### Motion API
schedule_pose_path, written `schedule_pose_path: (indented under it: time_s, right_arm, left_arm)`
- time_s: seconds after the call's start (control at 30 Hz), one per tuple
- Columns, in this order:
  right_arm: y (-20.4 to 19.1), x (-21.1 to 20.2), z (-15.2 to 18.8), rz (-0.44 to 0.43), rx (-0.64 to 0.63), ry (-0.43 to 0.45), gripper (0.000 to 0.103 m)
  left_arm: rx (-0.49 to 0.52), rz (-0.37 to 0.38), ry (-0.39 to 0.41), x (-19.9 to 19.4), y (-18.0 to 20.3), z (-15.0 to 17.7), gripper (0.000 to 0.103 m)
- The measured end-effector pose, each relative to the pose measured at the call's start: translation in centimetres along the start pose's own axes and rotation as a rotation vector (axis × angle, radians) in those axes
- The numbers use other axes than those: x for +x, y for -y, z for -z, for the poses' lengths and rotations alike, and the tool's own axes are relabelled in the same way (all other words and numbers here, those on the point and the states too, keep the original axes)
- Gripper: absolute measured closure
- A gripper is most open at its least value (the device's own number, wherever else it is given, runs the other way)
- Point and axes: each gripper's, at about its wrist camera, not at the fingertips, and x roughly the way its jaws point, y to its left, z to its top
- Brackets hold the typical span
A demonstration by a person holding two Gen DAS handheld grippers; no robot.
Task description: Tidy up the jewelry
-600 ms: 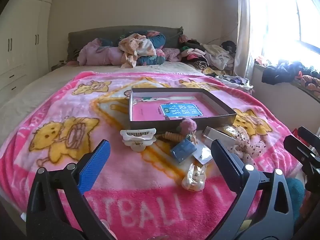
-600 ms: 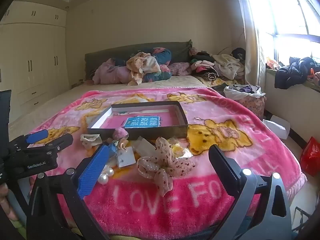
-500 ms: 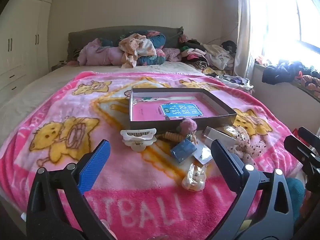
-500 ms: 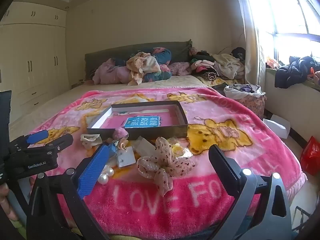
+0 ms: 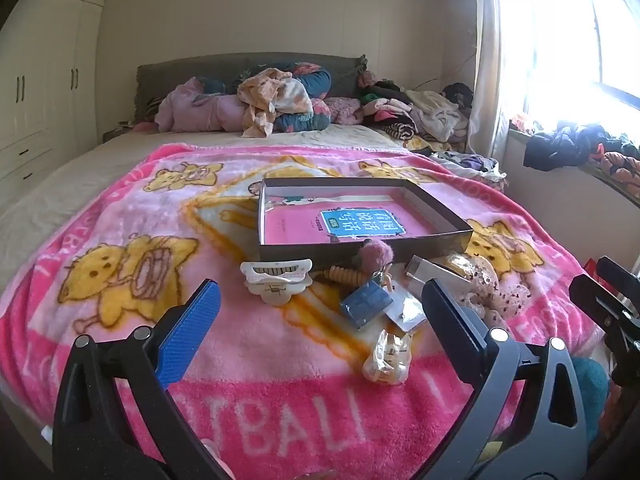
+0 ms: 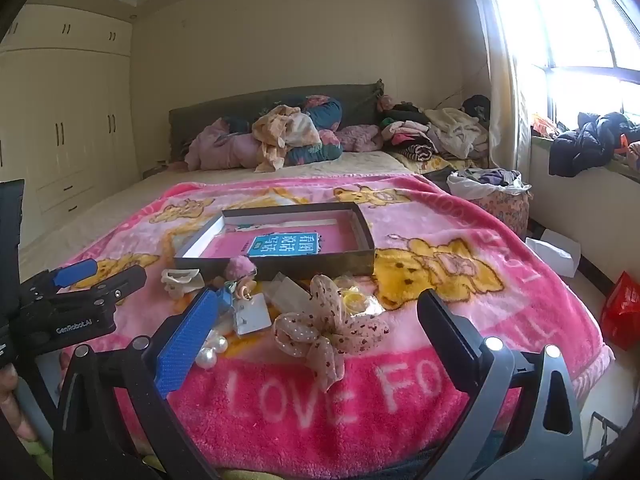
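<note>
With both the left gripper and right gripper spread wide and empty, the white claw clip just ahead of the left gripper, before the open box, is best straddled squarely before closing

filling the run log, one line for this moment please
left gripper: open, empty | right gripper: open, empty | hair clip, polka-dot bow: on blanket | box: no jewelry

I see a big bed with a pink bear blanket. Tall cream cupboards stand on the left. Bright sun comes through the window on the right.
</note>
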Motion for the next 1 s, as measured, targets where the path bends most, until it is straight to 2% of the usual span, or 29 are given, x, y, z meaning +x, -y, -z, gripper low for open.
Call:
schedule_pose_path:
  time_s: [1.0]
  right_arm:
    - [-0.24,-0.25,-0.32,-0.002,-0.001,0.002,0.006]
  left_arm:
    - [0.001,0.000,0.004,-0.04,-0.05,0.04,0.011]
